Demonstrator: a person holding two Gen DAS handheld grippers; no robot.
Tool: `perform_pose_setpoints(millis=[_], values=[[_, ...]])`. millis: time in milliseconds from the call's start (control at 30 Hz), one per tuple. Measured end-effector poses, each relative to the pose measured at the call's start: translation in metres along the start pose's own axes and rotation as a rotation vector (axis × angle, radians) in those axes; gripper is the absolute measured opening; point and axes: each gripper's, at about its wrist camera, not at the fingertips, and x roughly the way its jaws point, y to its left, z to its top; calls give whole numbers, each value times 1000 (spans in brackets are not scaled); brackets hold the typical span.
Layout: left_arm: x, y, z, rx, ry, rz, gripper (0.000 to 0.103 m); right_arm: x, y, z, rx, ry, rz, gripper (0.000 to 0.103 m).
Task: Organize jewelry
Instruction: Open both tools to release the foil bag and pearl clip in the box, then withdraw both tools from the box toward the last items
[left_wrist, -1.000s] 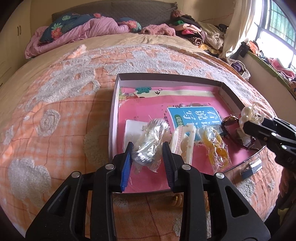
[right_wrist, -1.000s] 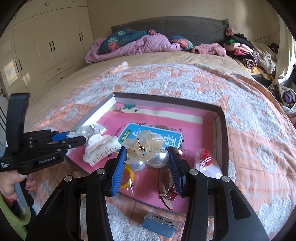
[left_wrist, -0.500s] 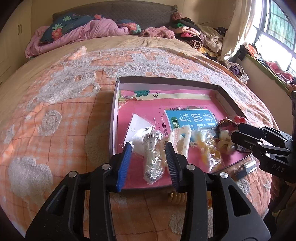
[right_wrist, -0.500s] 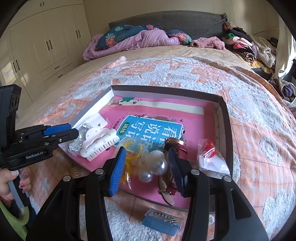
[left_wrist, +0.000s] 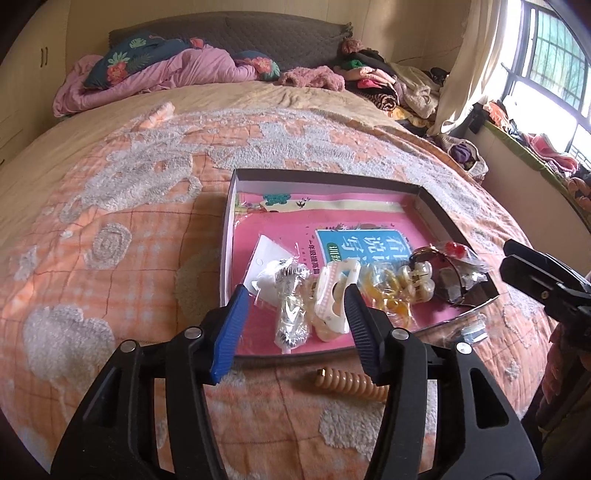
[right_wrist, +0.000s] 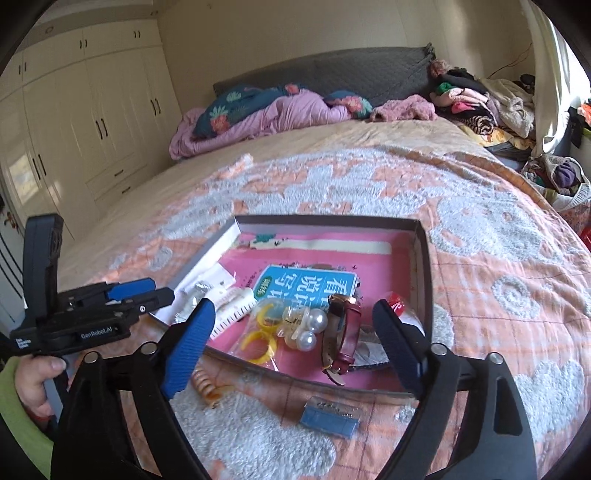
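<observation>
A shallow box (left_wrist: 325, 181) (right_wrist: 325, 223) lined with a pink book lies on the bed. My left gripper (left_wrist: 295, 328) (right_wrist: 162, 290) hovers over its near edge, jaws opening and empty. Below it in the box lie a bagged silver piece (left_wrist: 291, 314) and a white hair claw (left_wrist: 334, 299). My right gripper (right_wrist: 293, 347) (left_wrist: 509, 256) is opening wide with nothing between its pads. Under it rest a pearl hair clip (right_wrist: 306, 328), bagged yellow rings (right_wrist: 262, 332) and a watch with a maroon strap (right_wrist: 345, 332).
An orange spiral hair tie (left_wrist: 351, 380) (right_wrist: 208, 384) and a small blue packet (right_wrist: 328, 417) lie on the blanket just outside the box's near edge. A bagged red item (right_wrist: 397, 306) sits in the box's right corner. Bedding and clothes are piled at the headboard.
The left gripper released the silver bag and the right released the pearl clip; both pieces now lie in the box. Both jaws widened and both grippers drew back and up.
</observation>
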Motion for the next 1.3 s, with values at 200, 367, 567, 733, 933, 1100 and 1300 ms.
perform_pose_setpoints(millis=[200, 367, 567, 733, 933, 1100, 1300], values=[[-13, -4, -2, -8, -23, -3, 61, -25, 1, -1, 22, -46, 5, 91], [-22, -7, -4, -3, -32, 4, 71, -40, 0, -6, 37, -61, 3, 94], [-31, -12, -9, 16, -43, 22, 84, -51, -3, -14, 49, -59, -10, 97], [-35, -17, -15, 27, -41, 20, 87, -57, -3, -24, 58, -46, -17, 97], [-37, -21, -21, 39, -32, 23, 88, -61, -4, -34, 63, -31, -21, 97], [-35, -25, -30, 57, -16, 32, 88, -57, -5, -42, 71, -2, -28, 97], [-25, -30, -41, 83, 19, 35, 88, -45, -7, -53, 80, 45, -52, 97]])
